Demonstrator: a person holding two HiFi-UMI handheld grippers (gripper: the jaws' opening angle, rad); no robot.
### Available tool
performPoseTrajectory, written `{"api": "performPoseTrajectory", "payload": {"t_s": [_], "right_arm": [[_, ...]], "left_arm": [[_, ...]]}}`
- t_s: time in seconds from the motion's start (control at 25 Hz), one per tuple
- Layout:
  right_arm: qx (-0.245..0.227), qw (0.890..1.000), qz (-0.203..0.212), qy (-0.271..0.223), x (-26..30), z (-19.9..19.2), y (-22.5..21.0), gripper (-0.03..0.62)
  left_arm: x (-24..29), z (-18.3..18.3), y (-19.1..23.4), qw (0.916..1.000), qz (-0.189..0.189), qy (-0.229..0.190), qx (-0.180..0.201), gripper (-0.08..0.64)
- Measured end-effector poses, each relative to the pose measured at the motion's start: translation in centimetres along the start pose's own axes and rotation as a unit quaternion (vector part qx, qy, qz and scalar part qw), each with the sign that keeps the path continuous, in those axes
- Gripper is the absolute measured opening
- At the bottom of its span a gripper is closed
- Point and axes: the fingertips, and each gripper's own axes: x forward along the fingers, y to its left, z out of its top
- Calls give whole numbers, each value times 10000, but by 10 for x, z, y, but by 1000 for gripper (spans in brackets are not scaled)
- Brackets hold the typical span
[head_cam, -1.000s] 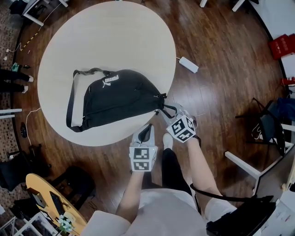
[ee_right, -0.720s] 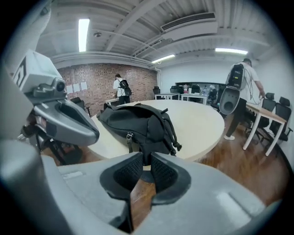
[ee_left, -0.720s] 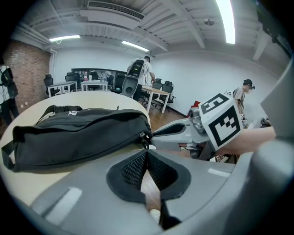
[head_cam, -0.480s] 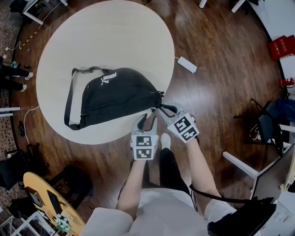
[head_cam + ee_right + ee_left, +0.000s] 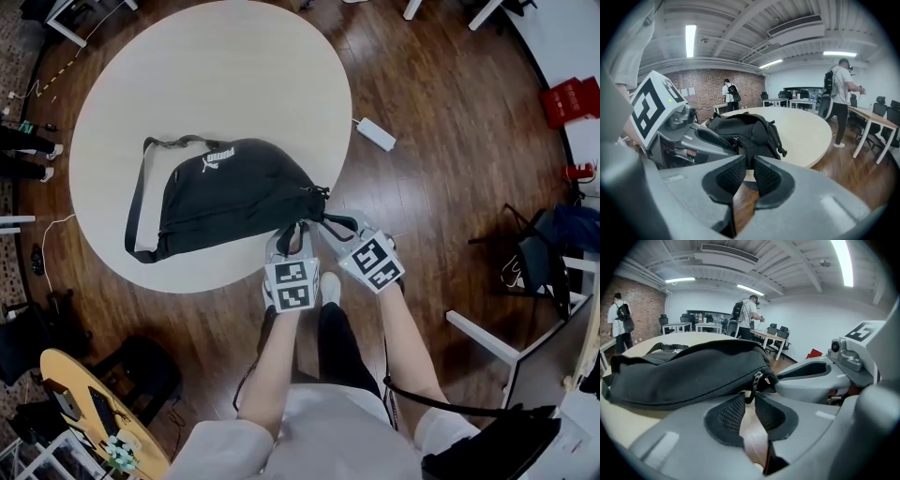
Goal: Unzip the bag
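Note:
A black waist bag (image 5: pixel 230 192) lies on the round pale table (image 5: pixel 216 66), its strap looped off to the left. At the bag's near right end both grippers meet. My right gripper (image 5: pixel 323 223) is shut on the bag's end tab, where black fabric runs down between its pads (image 5: pixel 733 174). My left gripper (image 5: pixel 293 232) is just left of it. In the left gripper view the zipper pull (image 5: pixel 757 379) hangs into the gap of my left gripper (image 5: pixel 750 399). Its jaws are closing, and a gap still shows between the pads.
The bag's end sits at the table's near edge, above the wood floor. A white power strip (image 5: pixel 375 133) lies on the floor to the right. Chairs and desk legs (image 5: pixel 544 253) stand further right. People stand far off in both gripper views.
My left gripper came forward from below the table edge to the bag's end, and its jaws, shut before, have parted. The bag slid slightly left. The right gripper kept its hold.

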Motion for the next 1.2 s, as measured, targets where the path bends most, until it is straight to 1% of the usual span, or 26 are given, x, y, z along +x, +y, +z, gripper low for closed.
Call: {"api": "performPoseTrajectory", "payload": {"t_s": [0.08, 0.2, 0.36, 0.56, 0.68, 0.88, 1.04, 1.2], "right_arm": [[9, 10000, -16, 4, -1, 1, 0, 41], [26, 9999, -110, 76, 0, -2, -2, 41], [198, 9990, -355, 167, 2, -7, -7, 40], [293, 9977, -531, 288, 5, -14, -12, 40], [338, 9968, -614, 383, 4, -18, -13, 40], [331, 9957, -726, 474, 3, -17, -15, 40], [357, 9942, -840, 574, 3, -20, -17, 40], [391, 9921, -984, 665, 3, -23, -19, 40]], "left_arm": [[0, 2, 2, 10000, 54, -14, -41, 34], [-1, 1, 5, 9999, -17, 83, -126, 26], [-9, -1, 14, 9998, -10, 97, -167, 25], [-20, -6, 31, 9996, 153, 146, 167, 26], [-26, -11, 45, 9995, 256, 173, 118, 26], [-38, -21, 80, 9987, 447, 227, -21, 26], [-54, -34, 118, 9970, 702, 300, -123, 26], [-77, -46, 167, 9934, 1020, 306, -431, 25]]}}
